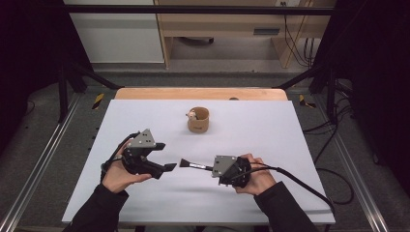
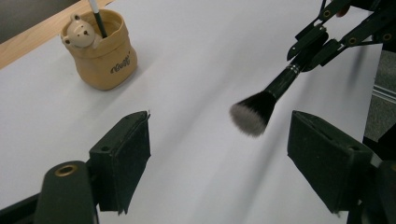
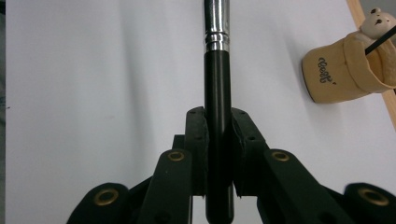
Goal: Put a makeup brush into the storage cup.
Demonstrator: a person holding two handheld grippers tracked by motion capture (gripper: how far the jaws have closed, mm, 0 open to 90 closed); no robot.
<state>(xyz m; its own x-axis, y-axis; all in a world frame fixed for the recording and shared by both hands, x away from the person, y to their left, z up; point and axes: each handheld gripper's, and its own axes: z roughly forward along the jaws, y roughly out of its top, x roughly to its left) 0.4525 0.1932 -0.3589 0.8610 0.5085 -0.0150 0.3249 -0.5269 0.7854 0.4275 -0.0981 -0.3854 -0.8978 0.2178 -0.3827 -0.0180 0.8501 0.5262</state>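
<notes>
A black makeup brush (image 1: 193, 165) with a silver ferrule and a fluffy head (image 2: 251, 115) is held level above the white table. My right gripper (image 3: 218, 122) is shut on its black handle (image 3: 218, 107). My left gripper (image 2: 219, 144) stands open, its jaws wide apart, with the brush head hovering just ahead of them. In the high view the left gripper (image 1: 170, 166) faces the right gripper (image 1: 216, 169) across the brush. A tan cup (image 1: 198, 120) with a small bear figure (image 2: 78, 32) and a thin black stick (image 2: 98, 18) in it stands farther back.
The white table (image 1: 270, 130) has a wooden strip (image 1: 200, 93) along its far edge. Cables (image 1: 300, 181) trail from the right gripper off the table's right side. Metal rails (image 1: 29, 169) run along both sides on the floor.
</notes>
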